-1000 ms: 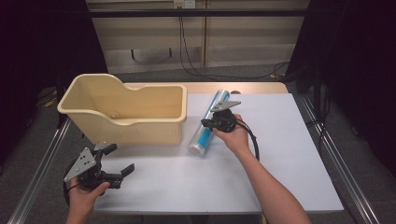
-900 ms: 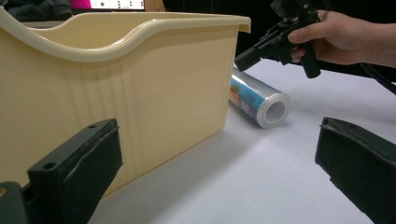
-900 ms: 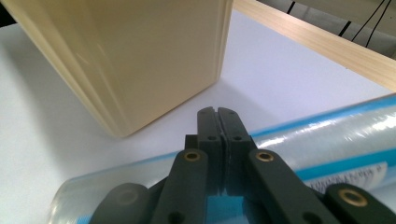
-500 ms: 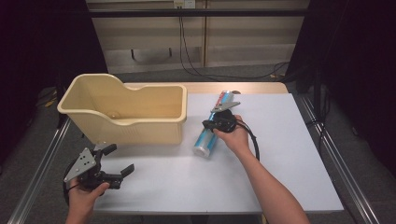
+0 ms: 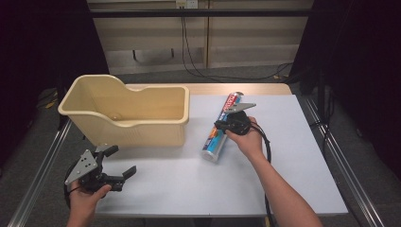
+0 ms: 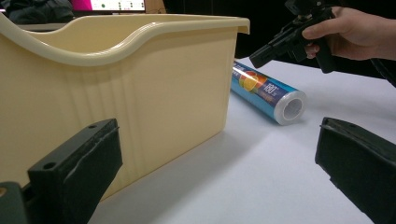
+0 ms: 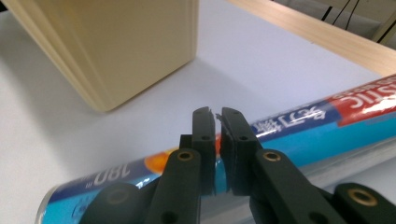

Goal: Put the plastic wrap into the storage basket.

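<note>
- right tool (image 5: pixel 226 124) jaws together over roll (image 5: pixel 220 128); roll has shifted nearer bin (image 5: pixel 125 113)
- left tool (image 5: pixel 116 163) jaws apart; idle on tabletop (image 5: pixel 293 156)

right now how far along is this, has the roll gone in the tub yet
Not yet. Nothing looks finished: the cream tub looks empty and the blue roll lies on the white table beside it. In hand: the right gripper is above the roll with its jaws shut, gripping nothing. Left: presumably grasping and lifting the roll into the tub. The left gripper waits open near the table's front.
</note>
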